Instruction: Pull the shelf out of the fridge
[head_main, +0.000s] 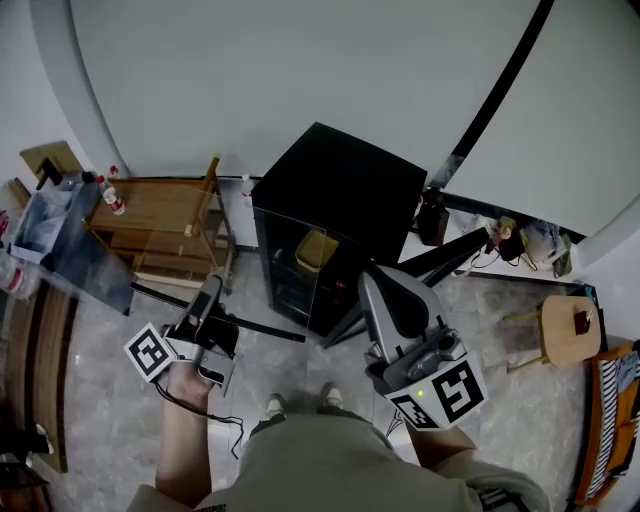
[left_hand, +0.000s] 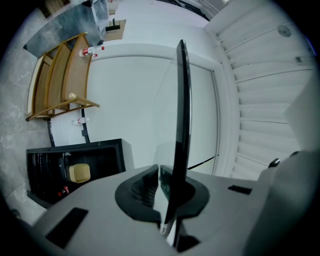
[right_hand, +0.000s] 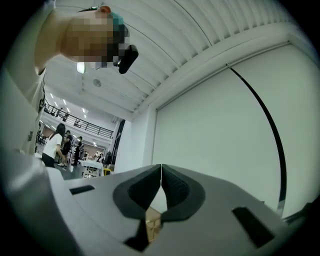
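The black fridge stands open ahead of me, with a yellow container inside. My left gripper is shut on the edge of a clear glass shelf. In the left gripper view the shelf runs edge-on, as a thin dark line, up from the pads. That view also shows the fridge low at the left, apart from the shelf. My right gripper is raised beside the left one. Its jaws are shut with nothing between them and face a white wall.
A wooden rack with small bottles stands left of the fridge. A grey panel lies further left. A round wooden stool is on the right. A black cable crosses the floor. People stand far off.
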